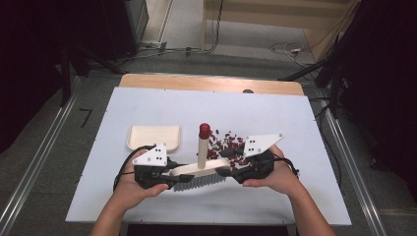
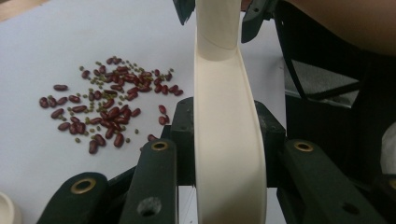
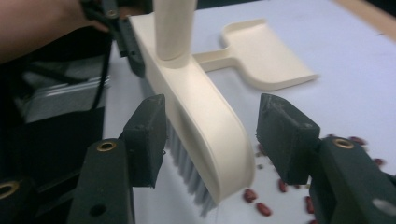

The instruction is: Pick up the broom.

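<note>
brush point(image 1: 199, 174): light, stiff plastic, soft bristles; best held at head ends
left gripper point(image 2: 224, 135): clamped on brush, lower centre
right gripper point(image 3: 212, 140): jaws apart, probably not touching

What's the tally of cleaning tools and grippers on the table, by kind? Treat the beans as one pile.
Brush: 1
Dustpan: 1
Bean pile: 1
Grippers: 2, left gripper and right gripper
Total: 5
</note>
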Tool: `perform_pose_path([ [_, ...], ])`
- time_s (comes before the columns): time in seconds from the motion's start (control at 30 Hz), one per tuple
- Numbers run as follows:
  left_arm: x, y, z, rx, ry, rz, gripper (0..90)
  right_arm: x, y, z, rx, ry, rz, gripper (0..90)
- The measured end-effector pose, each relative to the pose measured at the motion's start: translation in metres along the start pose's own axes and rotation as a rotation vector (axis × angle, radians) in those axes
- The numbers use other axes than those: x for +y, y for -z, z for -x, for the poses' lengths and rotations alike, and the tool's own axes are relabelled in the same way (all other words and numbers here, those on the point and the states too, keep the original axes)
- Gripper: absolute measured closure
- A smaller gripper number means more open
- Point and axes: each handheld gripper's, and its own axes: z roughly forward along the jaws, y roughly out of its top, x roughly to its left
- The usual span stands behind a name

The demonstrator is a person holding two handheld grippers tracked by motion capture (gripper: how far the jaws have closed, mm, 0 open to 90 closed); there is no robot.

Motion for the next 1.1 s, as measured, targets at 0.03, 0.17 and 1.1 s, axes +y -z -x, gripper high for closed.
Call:
perform_pose_path([
  [0.03,0.000,-0.002,0.002,-0.023,-0.006,-0.008,68.3,-0.001,-0.004,-0.001,0.049,0.007,-0.028,43.7],
  [0.17,0.000,-0.004,0.004,-0.063,-0.016,-0.024,68.3,-0.004,-0.011,-0.003,0.140,0.000,-0.084,50.3],
  [1.1,-0.006,-0.006,0.000,-0.210,0.028,-0.014,67.9,-0.010,-0.027,-0.009,0.325,-0.046,-0.114,66.0],
])
